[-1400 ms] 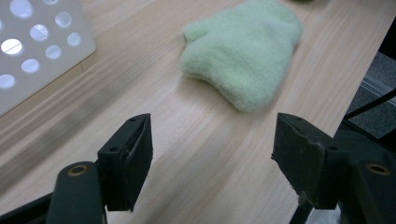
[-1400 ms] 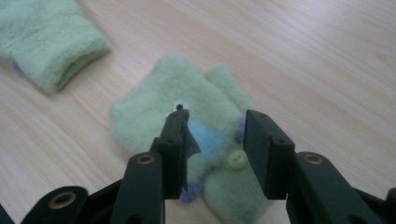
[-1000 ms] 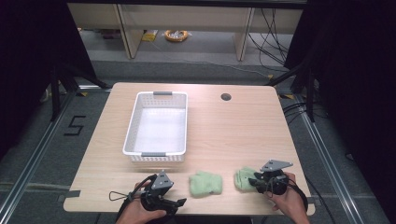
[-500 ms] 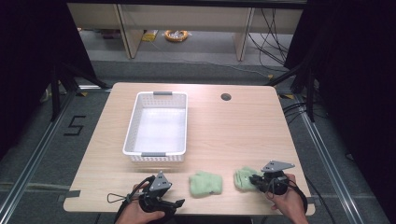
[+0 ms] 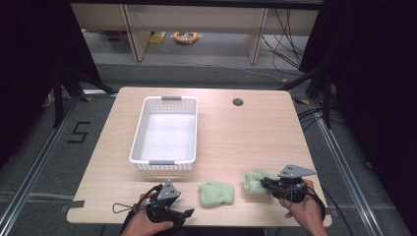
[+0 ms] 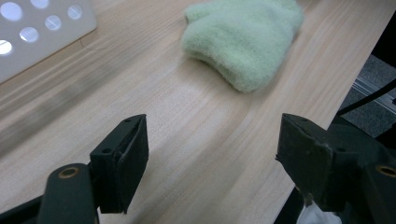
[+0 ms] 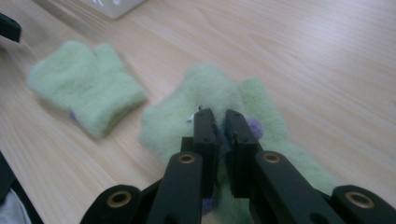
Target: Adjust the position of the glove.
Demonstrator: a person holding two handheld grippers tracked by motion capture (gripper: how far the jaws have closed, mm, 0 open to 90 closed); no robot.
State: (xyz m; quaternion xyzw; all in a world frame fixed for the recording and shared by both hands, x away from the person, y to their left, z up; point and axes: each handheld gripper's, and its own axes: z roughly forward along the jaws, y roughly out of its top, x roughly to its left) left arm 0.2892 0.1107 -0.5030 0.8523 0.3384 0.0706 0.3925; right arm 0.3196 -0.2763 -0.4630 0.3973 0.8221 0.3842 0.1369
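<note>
Right gripper point(image 7: 219, 116) jaws just closed, fluffy pale-green mitten point(image 7: 210, 93) pinched

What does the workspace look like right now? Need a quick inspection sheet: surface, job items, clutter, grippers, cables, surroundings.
Surface: light wood table, round grommet hole near the far edge.
Job's things: two green gloves; right glove pinched at the near right, left glove lying free at the near middle; white perforated basket holds nothing, left of centre.
Clutter: nothing seen.
Grippers: right gripper shut on the right glove, jaws having just closed on its fabric; left gripper open above bare wood, near the left glove, not touching it.
Cables: a black loop trails from the left gripper at the near edge.
Surroundings: dark curtains, shelf legs, floor wires and an orange coil beyond the table.
</note>
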